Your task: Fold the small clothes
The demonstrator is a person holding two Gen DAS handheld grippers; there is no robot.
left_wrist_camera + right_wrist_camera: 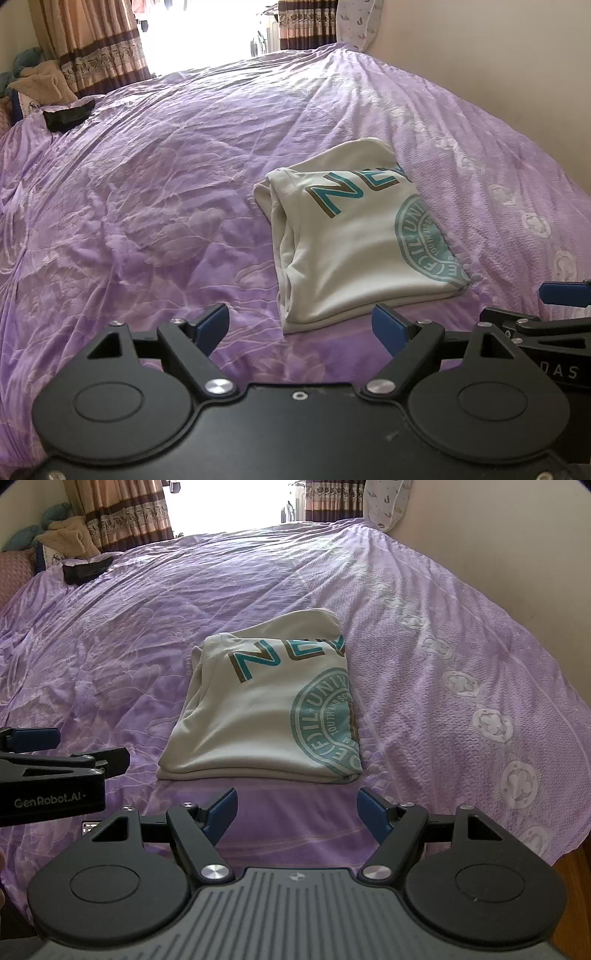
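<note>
A white T-shirt (354, 236) with teal lettering and a round teal emblem lies folded into a compact rectangle on the purple bedspread (147, 206). My left gripper (301, 326) hovers open just in front of its near left corner, nothing between the blue pads. In the right wrist view the same T-shirt (266, 716) rests flat ahead of my right gripper (297, 810), which is open and empty, a short way back from the near edge. The left gripper's side (55, 768) shows at the left edge there; the right gripper's tip (554, 317) shows at the right edge of the left wrist view.
A dark folded cloth (68, 114) lies at the far left of the bed, next to a pile of beige and teal fabric (40, 81). Patterned curtains (96, 40) frame a bright window behind. A pillow (386, 502) leans on the wall at far right. The bed edge (569, 853) drops off at right.
</note>
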